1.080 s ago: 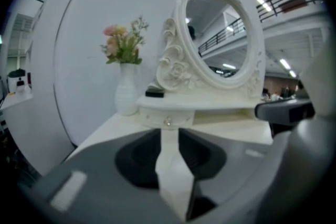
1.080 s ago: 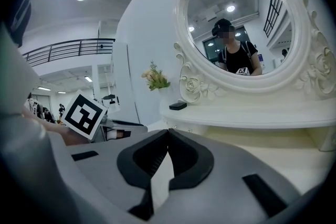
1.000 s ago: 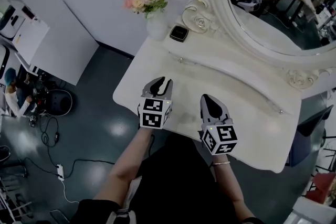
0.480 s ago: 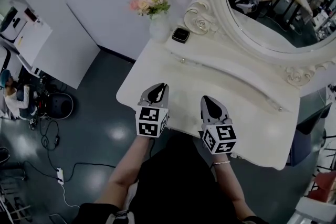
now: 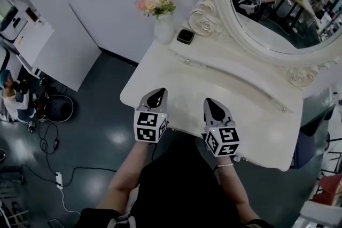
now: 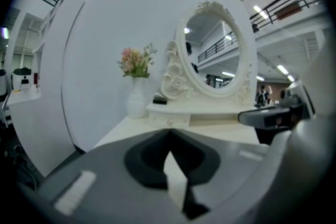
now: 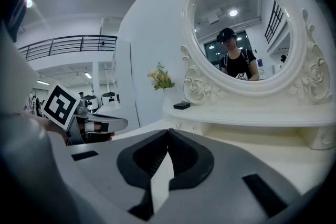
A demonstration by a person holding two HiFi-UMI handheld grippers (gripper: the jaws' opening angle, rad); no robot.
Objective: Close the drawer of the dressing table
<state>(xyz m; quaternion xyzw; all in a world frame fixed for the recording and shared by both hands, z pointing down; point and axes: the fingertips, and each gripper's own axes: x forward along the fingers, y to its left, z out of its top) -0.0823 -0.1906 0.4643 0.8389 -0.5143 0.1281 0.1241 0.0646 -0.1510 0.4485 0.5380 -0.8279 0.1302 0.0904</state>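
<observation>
Over the front edge of the white surface (image 5: 240,109), left hand-held gripper (image 5: 161,91) and right hand-held gripper (image 5: 209,100) both clenched empty, small drawer (image 6: 168,121) beneath the mirror (image 5: 288,24) seemingly flush.

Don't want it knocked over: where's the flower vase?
Head view: the flower vase stands at the far left corner of the dressing table, just left of the small black case.

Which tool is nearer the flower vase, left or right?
Left. The left tool is at the front edge of the table, in line with the vase; the right tool is beside it, further right.
</observation>
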